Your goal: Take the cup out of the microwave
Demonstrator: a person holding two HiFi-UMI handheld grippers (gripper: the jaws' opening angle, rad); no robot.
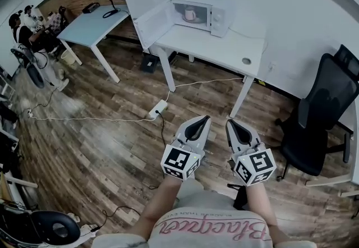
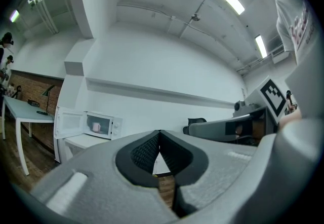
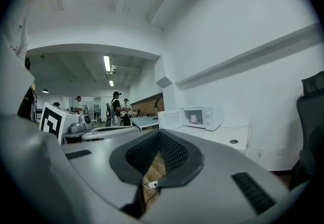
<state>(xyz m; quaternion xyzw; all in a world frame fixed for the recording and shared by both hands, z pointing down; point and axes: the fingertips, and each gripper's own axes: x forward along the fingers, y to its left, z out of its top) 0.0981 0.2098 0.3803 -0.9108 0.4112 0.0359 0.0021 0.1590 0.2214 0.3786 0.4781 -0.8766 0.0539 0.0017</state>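
A white microwave (image 1: 202, 12) stands on a white table (image 1: 224, 47) across the room, with its door (image 1: 152, 22) swung open to the left. A pink cup (image 1: 190, 15) sits inside it. It is small and far off in the left gripper view as the cup (image 2: 95, 126) and in the right gripper view as the cup (image 3: 193, 118). My left gripper (image 1: 200, 120) and right gripper (image 1: 231, 124) are held side by side over the wooden floor, well short of the table. Both point level toward the microwave. Both are shut with nothing between the pads.
A black office chair (image 1: 322, 112) stands to the right of the table. A power strip (image 1: 158, 109) and cables lie on the floor before the table. A second table (image 1: 92, 25) with a lamp is at the left, with people (image 1: 28, 28) beyond it.
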